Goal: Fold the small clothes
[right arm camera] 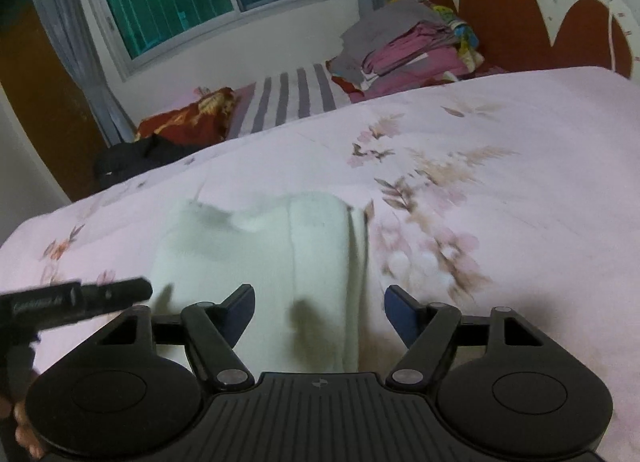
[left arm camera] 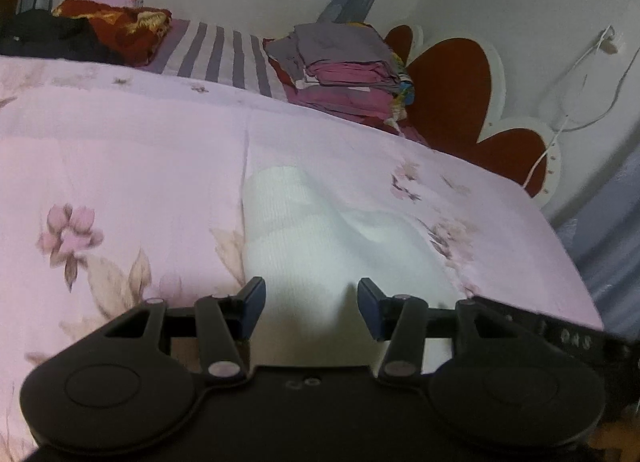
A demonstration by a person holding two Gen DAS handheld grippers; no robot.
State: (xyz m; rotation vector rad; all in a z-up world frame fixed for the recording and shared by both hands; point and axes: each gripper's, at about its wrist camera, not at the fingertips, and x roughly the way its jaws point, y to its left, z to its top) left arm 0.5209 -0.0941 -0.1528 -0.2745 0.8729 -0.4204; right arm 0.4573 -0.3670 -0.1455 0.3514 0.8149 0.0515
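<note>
Since the white garment (right arm camera: 260,258) lay partly folded on the bed (right arm camera: 500,190), I held the left gripper (left arm camera: 311,302) and right gripper (right arm camera: 319,308) open and apparently empty above it.

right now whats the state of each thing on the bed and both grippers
white garment: lying on the bedspread, partly folded, one side turned over
left gripper: open, nothing pinched, above the garment
right gripper: open, nothing pinched
stack of clothes: folded, piled by the headboard
black garment: crumpled, unfolded
</note>
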